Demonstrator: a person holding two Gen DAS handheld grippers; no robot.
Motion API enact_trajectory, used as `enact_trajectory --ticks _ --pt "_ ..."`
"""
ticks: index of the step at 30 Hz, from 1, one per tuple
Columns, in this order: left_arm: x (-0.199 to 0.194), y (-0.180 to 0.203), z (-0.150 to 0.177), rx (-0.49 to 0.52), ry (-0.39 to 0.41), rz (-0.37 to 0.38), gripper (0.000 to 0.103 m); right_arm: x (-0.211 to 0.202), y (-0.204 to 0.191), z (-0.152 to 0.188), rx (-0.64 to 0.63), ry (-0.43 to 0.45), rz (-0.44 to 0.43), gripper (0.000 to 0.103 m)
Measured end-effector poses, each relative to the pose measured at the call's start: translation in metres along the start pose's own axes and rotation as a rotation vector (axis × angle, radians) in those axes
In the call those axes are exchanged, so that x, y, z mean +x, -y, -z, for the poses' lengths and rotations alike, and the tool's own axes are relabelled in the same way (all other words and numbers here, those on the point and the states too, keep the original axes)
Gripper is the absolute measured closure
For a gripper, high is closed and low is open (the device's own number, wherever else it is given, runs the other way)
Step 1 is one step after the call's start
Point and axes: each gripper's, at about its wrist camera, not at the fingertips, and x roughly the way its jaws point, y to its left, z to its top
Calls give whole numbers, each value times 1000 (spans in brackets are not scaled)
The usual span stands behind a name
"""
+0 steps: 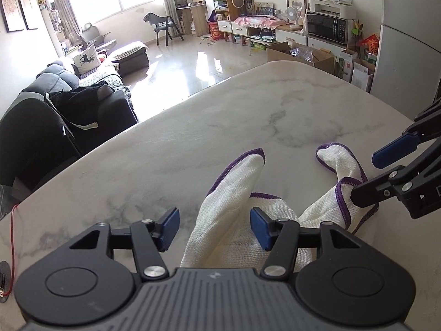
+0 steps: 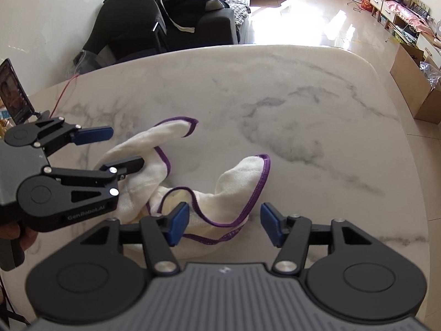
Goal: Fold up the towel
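Left wrist view: my left gripper is pitched down over the crumpled white woven towel with purple hem on the white marble table, jaws open, cloth between the pads, ungripped. Right gripper is also open, straddling the towel's hem.

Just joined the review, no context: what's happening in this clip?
A person is working a white towel with purple trim on a marble table, one handheld gripper in each hand. The towel lies crumpled, two corners sticking up, not yet folded. The left gripper and the right gripper both stand open over the cloth, and no pads are pressing on it. One finger of the right gripper overlaps the towel's hem in the left wrist view; contact is unclear.
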Motion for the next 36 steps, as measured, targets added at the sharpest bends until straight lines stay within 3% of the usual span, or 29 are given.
enact_trajectory --ticks 1,3,5,10,12,27,36 --pt "2 -2 0 -12 -8 3 87 1 1 -1 2 -4 -3 45" --pt "5 -5 0 -33 -15 -11 95 4 1 -1 3 -14 -8 48" --pt "3 -5 0 -38 -1 -36 96 8 1 -2 -4 -29 -17 53" --pt "-5 -15 -5 -84 51 -66 97 16 1 -1 -25 -48 -7 86" --pt "-8 -21 -8 -113 78 -90 97 16 1 -1 -35 -39 -3 91" --pt "-28 -62 -16 -230 129 -175 97 0 1 -23 -49 81 101 93" --pt "-42 -81 -4 -247 122 -207 97 -6 2 -26 -50 113 103 93"
